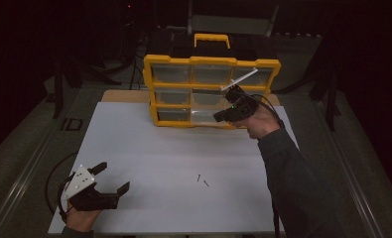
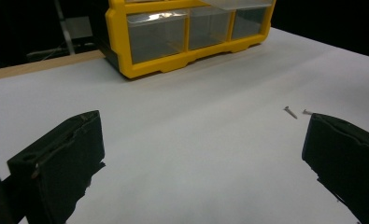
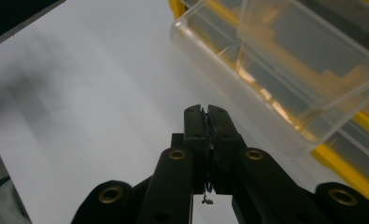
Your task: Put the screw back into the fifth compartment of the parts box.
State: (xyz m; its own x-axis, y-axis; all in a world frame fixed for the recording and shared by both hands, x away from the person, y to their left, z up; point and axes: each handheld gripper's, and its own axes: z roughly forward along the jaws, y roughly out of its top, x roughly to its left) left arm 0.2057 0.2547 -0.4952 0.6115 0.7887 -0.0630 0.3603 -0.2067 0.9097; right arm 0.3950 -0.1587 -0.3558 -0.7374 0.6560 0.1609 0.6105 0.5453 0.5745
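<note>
One screw (image 3: 205, 201) lies lengthwise between the right gripper's (image 3: 205, 110) clenched fingers; left gripper's (image 1: 115, 176) fingers spread.

Pretty dim all round: in the high view the room behind is almost black and only the white table top (image 1: 149, 148) and the yellow drawer cabinet (image 1: 211, 91) catch any light. The right gripper view has soft glare on the clear drawer (image 3: 285, 70), and the table's left side is smeared with blur. The left gripper view is sharper, with faint shadows under its black jaws.
</note>
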